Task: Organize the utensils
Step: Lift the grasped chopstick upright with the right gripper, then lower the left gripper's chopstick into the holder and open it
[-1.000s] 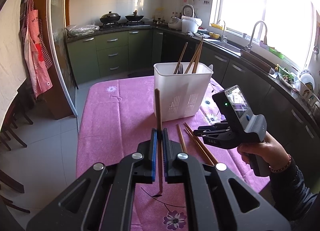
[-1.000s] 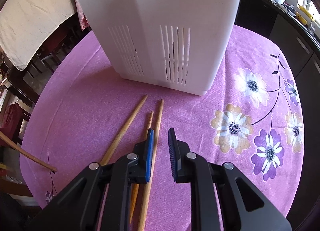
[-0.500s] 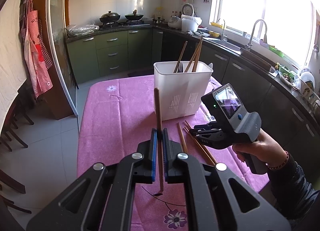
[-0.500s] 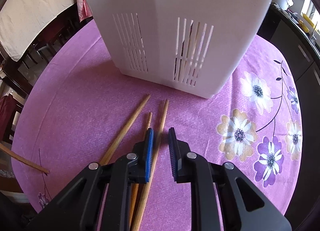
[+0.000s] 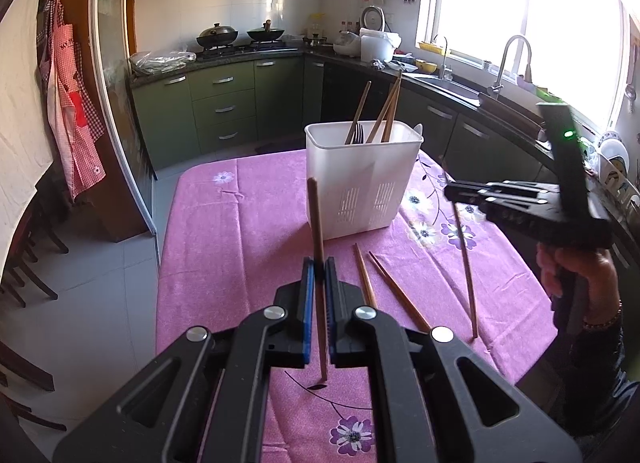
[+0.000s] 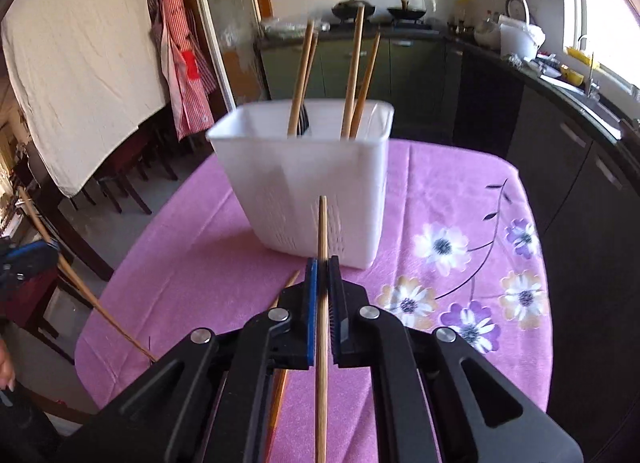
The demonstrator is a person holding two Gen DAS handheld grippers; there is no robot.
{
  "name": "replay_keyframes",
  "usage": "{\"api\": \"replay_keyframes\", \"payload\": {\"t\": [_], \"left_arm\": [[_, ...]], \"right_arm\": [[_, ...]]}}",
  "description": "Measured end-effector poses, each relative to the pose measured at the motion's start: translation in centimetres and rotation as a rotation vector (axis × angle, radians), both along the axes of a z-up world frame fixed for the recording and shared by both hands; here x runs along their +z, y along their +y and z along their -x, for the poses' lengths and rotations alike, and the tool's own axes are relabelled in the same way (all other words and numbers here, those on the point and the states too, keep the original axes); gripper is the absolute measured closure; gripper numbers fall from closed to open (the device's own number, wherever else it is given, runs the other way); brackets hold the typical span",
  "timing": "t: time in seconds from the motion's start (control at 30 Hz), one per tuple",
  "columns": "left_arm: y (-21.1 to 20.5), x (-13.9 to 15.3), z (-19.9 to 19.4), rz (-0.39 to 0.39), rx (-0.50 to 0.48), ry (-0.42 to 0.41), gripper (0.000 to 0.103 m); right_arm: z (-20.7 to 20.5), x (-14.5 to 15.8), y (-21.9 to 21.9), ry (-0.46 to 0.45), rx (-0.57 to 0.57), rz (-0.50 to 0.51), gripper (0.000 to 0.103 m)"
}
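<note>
My left gripper [image 5: 319,263] is shut on a dark brown chopstick [image 5: 316,215], held steeply above the pink tablecloth [image 5: 240,231]. My right gripper [image 6: 322,263] is shut on a lighter chopstick [image 6: 322,223] pointing at the white slotted utensil holder [image 6: 304,179]. The left wrist view shows the right gripper [image 5: 448,189] raised to the right of the holder [image 5: 362,183], its chopstick [image 5: 465,267] hanging down to the cloth. The holder contains several chopsticks [image 6: 352,75] and a fork. Two chopsticks [image 5: 384,283] lie on the cloth in front of the holder.
Green kitchen cabinets [image 5: 224,111] and a counter with a sink [image 5: 452,83] run behind and to the right of the table. Dark chairs [image 6: 128,179] and a hanging white cloth [image 6: 80,63] stand off the table's other side. The table edge [image 5: 164,263] drops to a tiled floor.
My right gripper closed on one of the chopsticks lying on the cloth and rose with it, tilting up to face the holder's rim. The left gripper and its chopstick stayed put.
</note>
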State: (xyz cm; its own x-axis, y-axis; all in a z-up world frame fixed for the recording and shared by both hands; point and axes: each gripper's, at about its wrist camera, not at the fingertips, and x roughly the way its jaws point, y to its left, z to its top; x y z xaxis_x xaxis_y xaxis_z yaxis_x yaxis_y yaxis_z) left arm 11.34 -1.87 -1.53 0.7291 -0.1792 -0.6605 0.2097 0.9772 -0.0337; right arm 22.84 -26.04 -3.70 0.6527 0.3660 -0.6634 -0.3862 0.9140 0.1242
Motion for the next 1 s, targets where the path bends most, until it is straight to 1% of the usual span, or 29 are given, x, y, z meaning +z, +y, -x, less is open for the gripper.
{"api": "replay_keyframes", "payload": {"t": [0.1, 0.17, 0.27, 0.33, 0.5, 0.67, 0.73, 0.83, 1.0], "left_arm": [[0.0, 0.0, 0.1, 0.002, 0.001, -0.003, 0.097], [0.1, 0.0, 0.1, 0.003, 0.002, -0.003, 0.097], [0.0, 0.1, 0.1, 0.0, 0.001, -0.004, 0.097], [0.0, 0.1, 0.1, -0.004, -0.001, -0.004, 0.097], [-0.1, 0.2, 0.1, -0.007, 0.0, -0.003, 0.098], [-0.3, 0.6, 0.0, -0.009, -0.007, -0.011, 0.098], [-0.4, 1.3, -0.3, -0.005, -0.018, -0.017, 0.098], [-0.6, 3.0, -1.2, -0.003, -0.036, -0.039, 0.098], [-1.6, 8.0, -3.6, 0.022, -0.088, -0.105, 0.098]], "right_arm": [[2.6, 2.2, -1.7, -0.07, -0.018, -0.017, 0.097], [4.0, 3.1, -2.8, -0.106, -0.029, -0.027, 0.097], [6.4, 3.8, -4.1, -0.14, -0.03, -0.054, 0.097], [8.6, 4.0, -4.0, -0.166, -0.038, -0.056, 0.097], [11.2, 4.3, -5.0, -0.186, -0.049, -0.084, 0.097], [11.8, 4.4, -5.3, -0.186, -0.056, -0.089, 0.097], [11.8, 4.5, -5.3, -0.187, -0.056, -0.09, 0.097], [11.4, 4.4, -5.1, -0.188, -0.055, -0.088, 0.097], [11.0, 4.2, -5.0, -0.187, -0.05, -0.095, 0.097]]}}
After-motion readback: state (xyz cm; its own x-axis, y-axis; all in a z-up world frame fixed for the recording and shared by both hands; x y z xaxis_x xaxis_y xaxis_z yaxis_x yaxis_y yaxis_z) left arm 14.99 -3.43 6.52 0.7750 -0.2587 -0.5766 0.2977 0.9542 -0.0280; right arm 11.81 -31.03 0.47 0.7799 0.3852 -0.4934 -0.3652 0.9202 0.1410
